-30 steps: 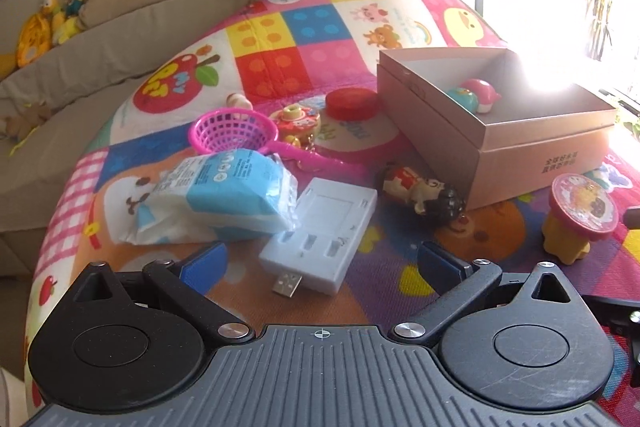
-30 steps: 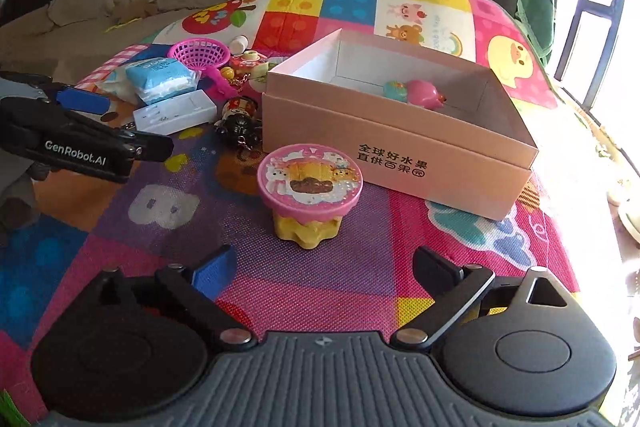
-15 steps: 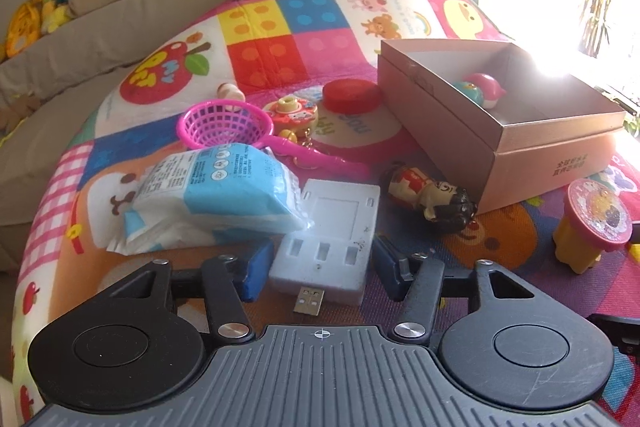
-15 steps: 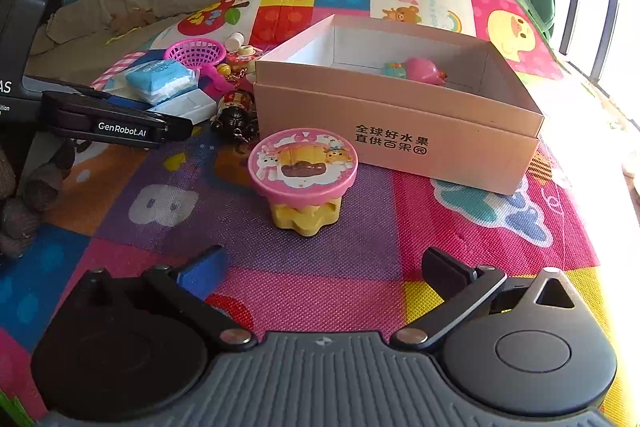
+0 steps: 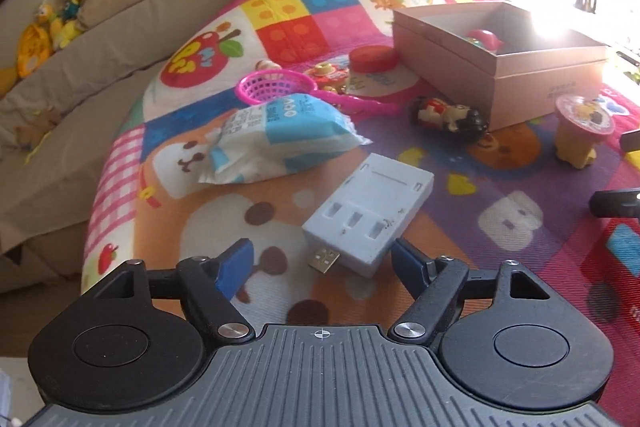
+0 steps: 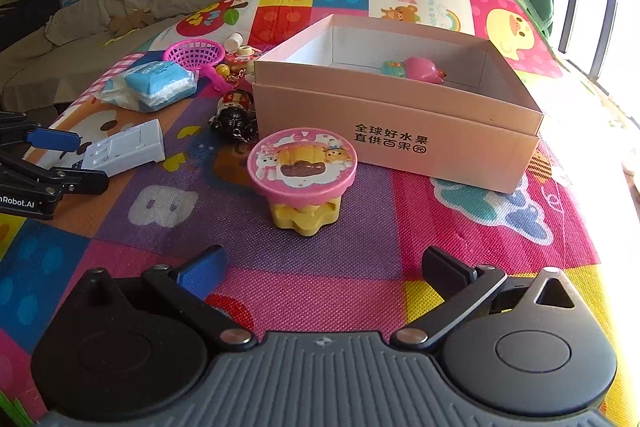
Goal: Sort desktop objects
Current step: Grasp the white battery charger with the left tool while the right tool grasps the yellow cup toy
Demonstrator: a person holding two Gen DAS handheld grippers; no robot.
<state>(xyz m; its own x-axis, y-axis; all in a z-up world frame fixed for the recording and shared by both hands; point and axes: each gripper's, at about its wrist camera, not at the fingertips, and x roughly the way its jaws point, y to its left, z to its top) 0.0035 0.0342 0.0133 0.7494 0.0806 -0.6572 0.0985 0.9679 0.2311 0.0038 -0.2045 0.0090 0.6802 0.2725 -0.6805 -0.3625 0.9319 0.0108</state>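
- Presently the left gripper [image 5: 322, 265] sits low over the play mat [image 5: 520, 211], its jaws having just been opening; they stand apart and grip nothing.
- Its right fingertip [image 5: 408, 263] is just beside the near corner of the white USB hub [image 5: 370, 215], which lies flat on the mat; the left fingertip [image 5: 236, 267] is clear of it.
- Beyond the hub lies a blue tissue pack [image 5: 280, 139], then a pink basket [image 5: 274, 87].
- The right gripper [image 6: 326, 273] hangs with its jaws spread wide and empty, facing a pink-topped toy cup [image 6: 302, 175] upright on the mat.
- Behind the cup stands a pink cardboard box [image 6: 392, 143] holding a pink toy [image 6: 420, 69]; a small doll [image 6: 236, 111] lies at the box's left corner.
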